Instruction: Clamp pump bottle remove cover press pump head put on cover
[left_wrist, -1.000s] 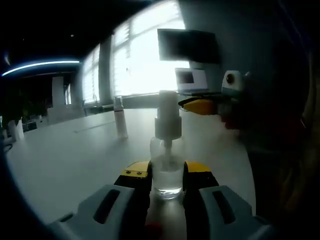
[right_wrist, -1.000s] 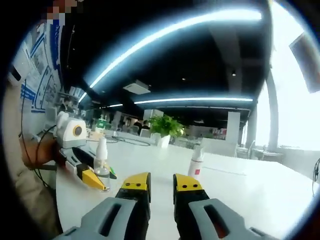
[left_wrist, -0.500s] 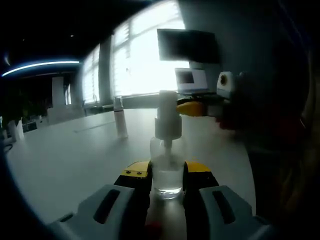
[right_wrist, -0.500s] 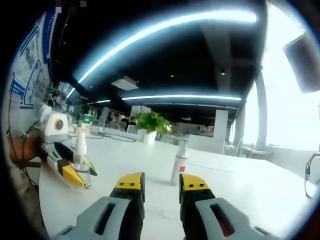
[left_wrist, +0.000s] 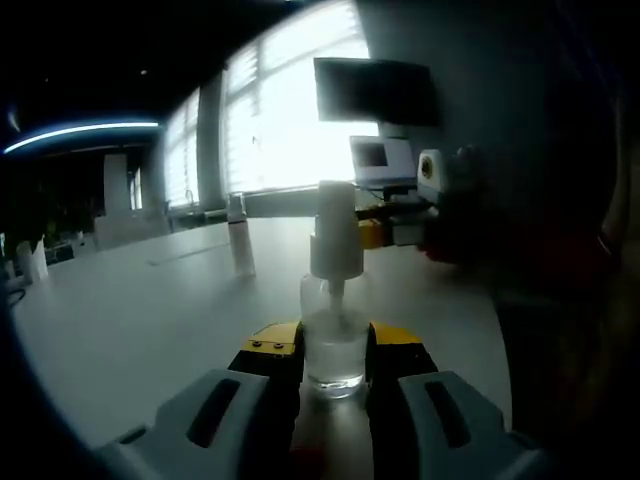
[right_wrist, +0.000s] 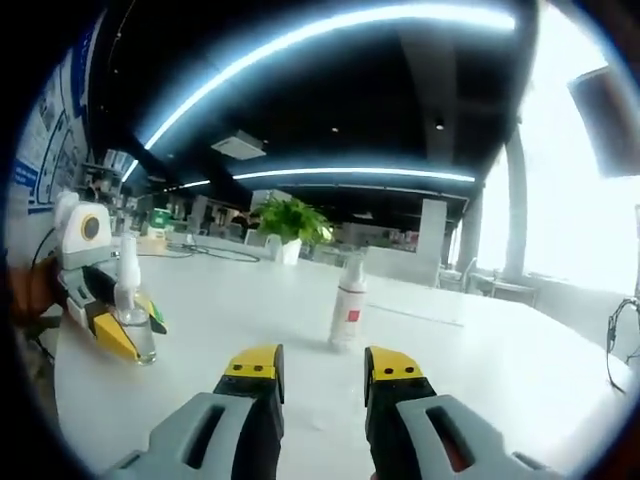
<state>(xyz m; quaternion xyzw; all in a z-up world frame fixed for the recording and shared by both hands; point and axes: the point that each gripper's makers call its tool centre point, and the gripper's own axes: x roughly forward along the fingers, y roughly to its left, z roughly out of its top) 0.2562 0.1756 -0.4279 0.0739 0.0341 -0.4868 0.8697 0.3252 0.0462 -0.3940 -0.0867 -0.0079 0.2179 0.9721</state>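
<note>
A clear pump bottle (left_wrist: 335, 345) with a tall white top (left_wrist: 335, 230) stands upright on the white table (left_wrist: 150, 320). My left gripper (left_wrist: 335, 348) is shut on its lower body, one yellow-tipped jaw on each side. My right gripper (left_wrist: 378, 230) reaches in from the right at the height of the white top, just behind it, its tips partly hidden. In the right gripper view the right gripper (right_wrist: 322, 365) is open and holds nothing. There the left gripper (right_wrist: 95, 320) holds the pump bottle (right_wrist: 133, 320) far off at the left.
A second white bottle (left_wrist: 240, 238) stands further back on the table, seen with a red label (right_wrist: 347, 302) in the right gripper view. A monitor (left_wrist: 375, 90) and a laptop (left_wrist: 380, 160) sit by the bright windows. A potted plant (right_wrist: 290, 225) stands beyond the table.
My right gripper has moved left toward the pump bottle's white top, and its jaws have spread a little wider. The left gripper and the bottle have stayed still.
</note>
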